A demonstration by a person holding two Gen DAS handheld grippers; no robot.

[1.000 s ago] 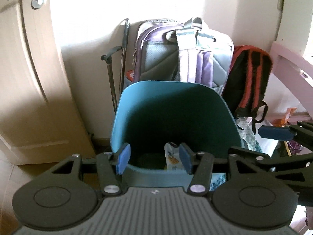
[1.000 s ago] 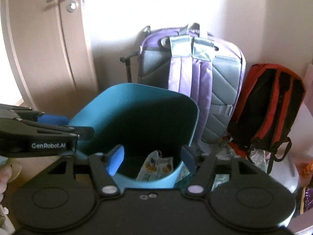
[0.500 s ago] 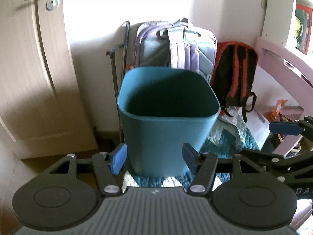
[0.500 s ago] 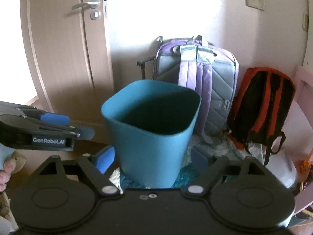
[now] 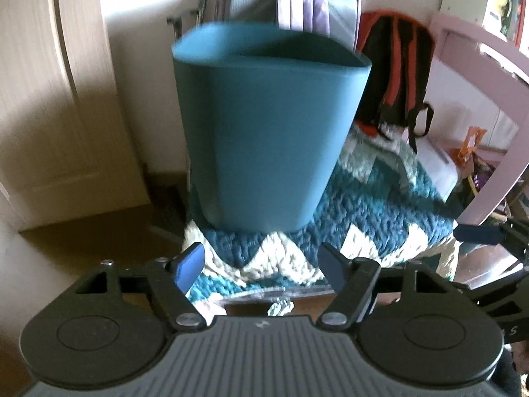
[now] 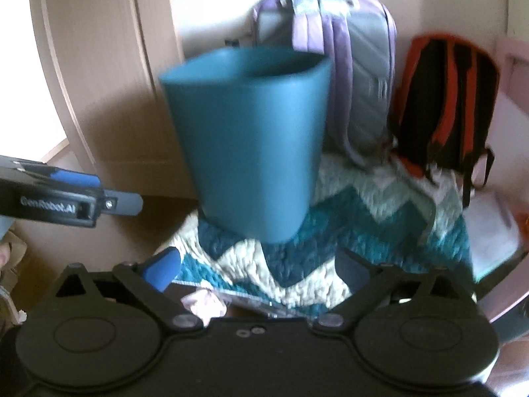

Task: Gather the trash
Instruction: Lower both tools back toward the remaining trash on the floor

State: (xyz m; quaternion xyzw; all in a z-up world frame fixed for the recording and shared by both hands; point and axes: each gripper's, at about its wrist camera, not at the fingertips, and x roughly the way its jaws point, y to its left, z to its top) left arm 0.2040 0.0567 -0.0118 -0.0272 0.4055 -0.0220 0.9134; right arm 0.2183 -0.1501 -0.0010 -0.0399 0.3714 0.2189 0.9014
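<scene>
A teal trash bin point(image 5: 267, 125) stands upright on a teal and white zigzag rug point(image 5: 370, 218); it also shows in the right wrist view point(image 6: 254, 145). Its inside is hidden from this low angle. My left gripper point(image 5: 261, 266) is open and empty, low and in front of the bin. My right gripper point(image 6: 259, 269) is open and empty, beside the left one and also in front of the bin. The left gripper's side shows in the right wrist view point(image 6: 66, 198). A clear plastic piece point(image 5: 264, 294) lies at the rug's near edge, blurred.
A purple and grey backpack point(image 6: 347, 53) and a black and orange backpack point(image 6: 443, 99) lean on the wall behind the bin. A wooden door point(image 5: 49, 99) is at the left. Pink furniture point(image 5: 489, 106) stands at the right.
Both grippers have pulled back and down from over the bin's mouth. The bin's inside and the wrappers in it are no longer visible; the rug now shows in front.
</scene>
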